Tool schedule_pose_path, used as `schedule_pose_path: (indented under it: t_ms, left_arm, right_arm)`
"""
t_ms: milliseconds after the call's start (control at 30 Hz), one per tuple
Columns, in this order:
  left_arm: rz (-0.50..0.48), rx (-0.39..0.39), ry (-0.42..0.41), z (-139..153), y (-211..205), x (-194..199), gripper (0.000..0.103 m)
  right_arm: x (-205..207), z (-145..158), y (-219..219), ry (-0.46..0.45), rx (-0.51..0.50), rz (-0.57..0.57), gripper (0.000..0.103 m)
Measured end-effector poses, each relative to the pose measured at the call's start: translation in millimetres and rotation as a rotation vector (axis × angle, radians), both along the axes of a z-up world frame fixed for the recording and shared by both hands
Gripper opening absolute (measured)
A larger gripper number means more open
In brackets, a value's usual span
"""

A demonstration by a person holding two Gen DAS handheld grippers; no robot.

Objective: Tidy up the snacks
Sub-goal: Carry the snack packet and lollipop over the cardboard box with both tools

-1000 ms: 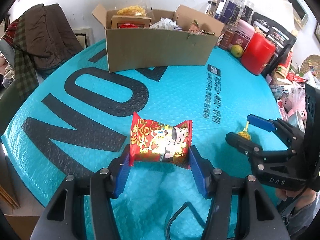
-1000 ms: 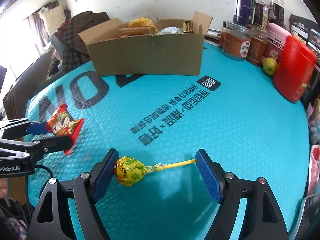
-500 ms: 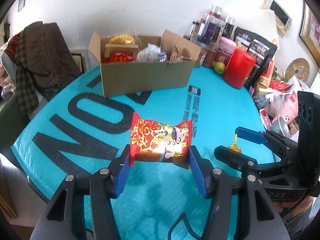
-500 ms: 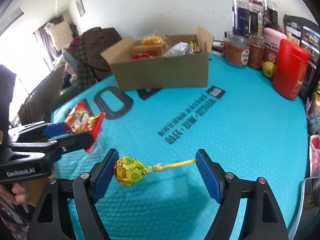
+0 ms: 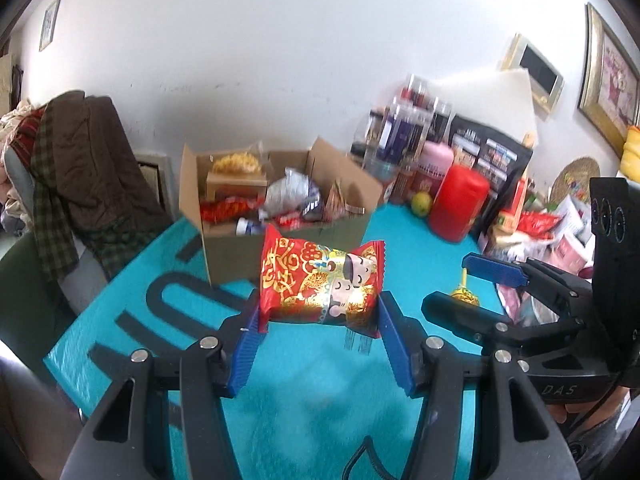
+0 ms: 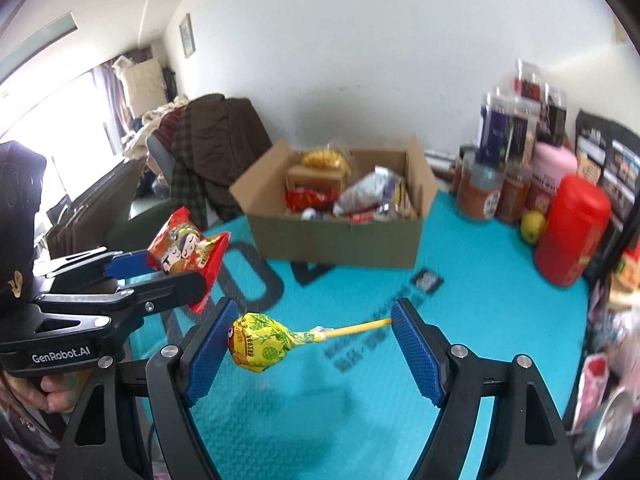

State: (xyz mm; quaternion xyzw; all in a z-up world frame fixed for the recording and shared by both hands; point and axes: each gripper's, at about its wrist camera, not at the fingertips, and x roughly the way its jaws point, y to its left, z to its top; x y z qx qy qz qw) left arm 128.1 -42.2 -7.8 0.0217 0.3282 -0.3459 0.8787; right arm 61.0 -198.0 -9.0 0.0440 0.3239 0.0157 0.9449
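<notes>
Snack packet (image 5: 320, 282): red and gold, clamped end to end between left gripper (image 5: 318, 332) fingers, held clear above the teal desk (image 5: 304, 408).
Lollipop (image 6: 264, 338): yellow wrapper against one finger, stick tip against the other, gripped lengthwise by right gripper (image 6: 310, 344), off the desk.
Cardboard box (image 6: 336, 236): open, on the desk's far side, holding assorted snacks.
Red canister (image 6: 572, 232): upright, right of the box.
</notes>
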Motion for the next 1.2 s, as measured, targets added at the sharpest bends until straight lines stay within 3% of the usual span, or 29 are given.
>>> schedule_pose_path:
  t_ms: [500, 900, 1200]
  left_arm:
    - [0.054, -0.060, -0.130, 53, -13, 67, 0.055]
    - [0.126, -0.071, -0.150, 62, -35, 133, 0.055]
    - [0.182, -0.063, -0.129, 53, -54, 182, 0.055]
  right_arm:
    - [64, 49, -14, -0.098, -0.039, 0.021, 0.080]
    - [128, 65, -34, -0.149, -0.071, 0.010, 0.080]
    - [178, 54, -56, -0.130, -0.036, -0.020, 0.080]
